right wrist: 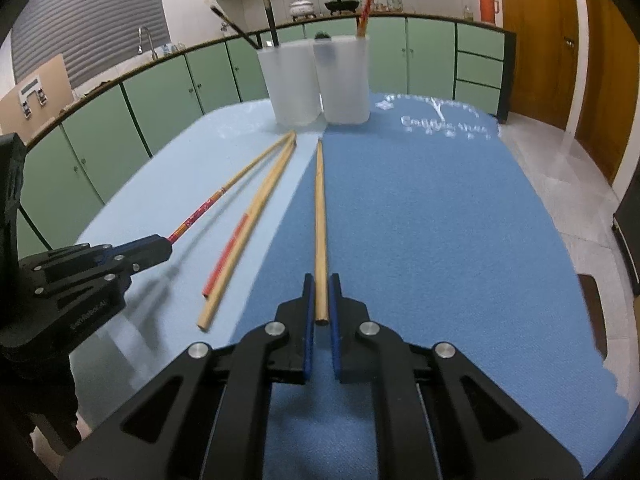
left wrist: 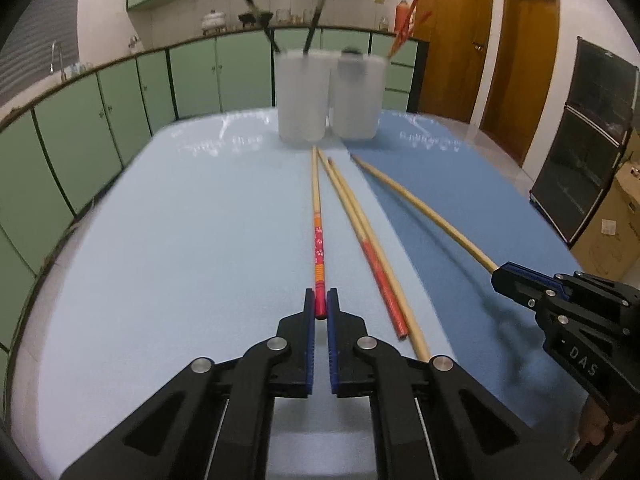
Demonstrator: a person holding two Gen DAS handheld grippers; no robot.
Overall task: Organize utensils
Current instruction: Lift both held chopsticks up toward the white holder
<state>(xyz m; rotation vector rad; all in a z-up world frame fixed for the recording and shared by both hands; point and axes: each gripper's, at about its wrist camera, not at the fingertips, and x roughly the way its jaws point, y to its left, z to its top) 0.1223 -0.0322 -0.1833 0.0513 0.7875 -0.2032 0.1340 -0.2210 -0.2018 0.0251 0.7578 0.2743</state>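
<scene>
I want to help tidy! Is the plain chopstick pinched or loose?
Pinched. The right gripper is shut on the plain chopstick, pads against both sides.

Four chopsticks (left wrist: 348, 200) fanned on the surface (left wrist: 180, 220) before two cups (left wrist: 302, 96), seemingly touching.

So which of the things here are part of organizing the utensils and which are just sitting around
Job:
patterned chopstick in left tongs
plain chopstick in right tongs
two loose chopsticks
two holder cups

Lying about:
thermos
pots on counter
cardboard box
</scene>
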